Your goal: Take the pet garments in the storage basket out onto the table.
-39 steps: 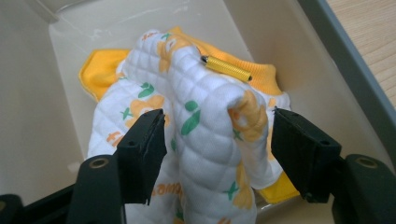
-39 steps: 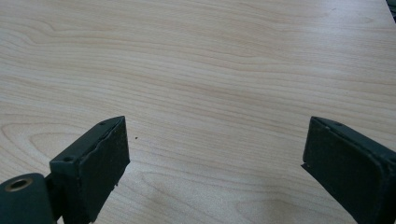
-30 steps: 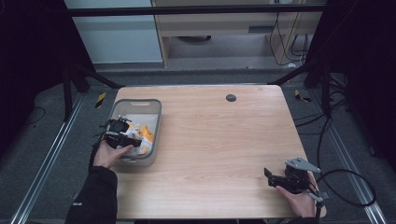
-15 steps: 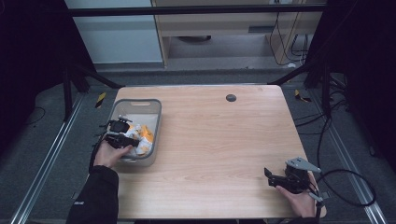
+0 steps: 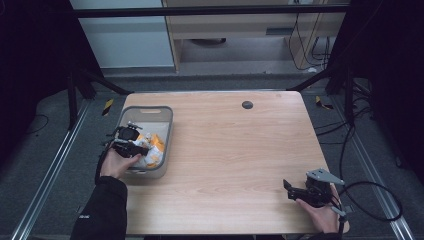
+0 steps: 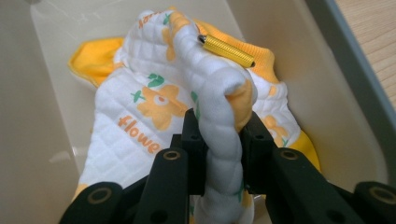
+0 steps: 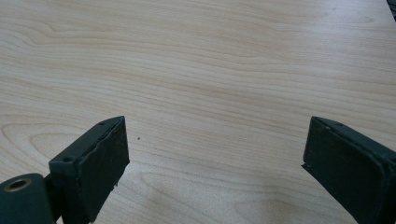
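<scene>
Left claw (image 6: pixel 223 140) just closing, now pinched on raised fold of quilted flower cloth (image 6: pixel 159 102) inside grey bin (image 5: pixel 167 131) at bench (image 5: pixel 235 150) left edge. Right claw (image 7: pixel 215 158) wide open, empty, over bare wood. Risk: thin fold slips on lift; cloth drags bin wall. Open room to right.

A lab or test bay: a bare wooden bench (image 5: pixel 225 150) stands on grey carpet between floor rails (image 5: pixel 50 175), inside a black metal frame (image 5: pixel 210 11), with loose cables (image 5: pixel 370 200) at four o'clock.
</scene>
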Tool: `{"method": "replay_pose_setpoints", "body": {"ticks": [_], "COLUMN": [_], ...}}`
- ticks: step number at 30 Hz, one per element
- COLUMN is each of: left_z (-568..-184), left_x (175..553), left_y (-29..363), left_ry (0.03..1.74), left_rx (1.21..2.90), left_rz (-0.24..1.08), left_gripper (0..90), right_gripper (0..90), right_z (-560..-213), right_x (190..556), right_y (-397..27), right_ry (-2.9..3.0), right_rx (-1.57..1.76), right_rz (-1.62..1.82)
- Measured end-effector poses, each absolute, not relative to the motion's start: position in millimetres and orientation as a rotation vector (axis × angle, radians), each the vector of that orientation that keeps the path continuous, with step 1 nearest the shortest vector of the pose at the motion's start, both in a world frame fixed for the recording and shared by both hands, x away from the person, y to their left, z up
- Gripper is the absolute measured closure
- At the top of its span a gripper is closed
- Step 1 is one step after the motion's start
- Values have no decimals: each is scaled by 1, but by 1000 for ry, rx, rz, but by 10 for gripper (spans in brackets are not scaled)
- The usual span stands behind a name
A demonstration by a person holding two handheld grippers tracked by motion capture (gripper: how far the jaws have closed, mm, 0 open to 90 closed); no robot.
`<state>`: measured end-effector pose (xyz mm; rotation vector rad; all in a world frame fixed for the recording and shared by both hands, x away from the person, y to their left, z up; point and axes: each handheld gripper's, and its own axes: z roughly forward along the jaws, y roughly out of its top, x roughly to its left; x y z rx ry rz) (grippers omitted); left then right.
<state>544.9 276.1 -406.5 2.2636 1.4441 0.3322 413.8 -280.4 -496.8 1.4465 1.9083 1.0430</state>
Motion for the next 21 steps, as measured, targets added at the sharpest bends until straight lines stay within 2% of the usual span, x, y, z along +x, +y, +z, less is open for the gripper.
{"method": "replay_pose_setpoints", "body": {"ticks": [12, 21], "left_z": [-387, -357], "left_x": [542, 536], "left_y": [278, 282], "left_ry": [1423, 1397], "left_rx": [2251, 2214], "left_rz": [385, 435], "left_gripper": [753, 756], "right_gripper": [69, 69], "right_z": [-496, -496], "right_x": [413, 413], "right_y": [-280, -281], "right_ry": [1909, 1907], "right_rx": [1453, 1443], "right_rz": [1051, 1044]}}
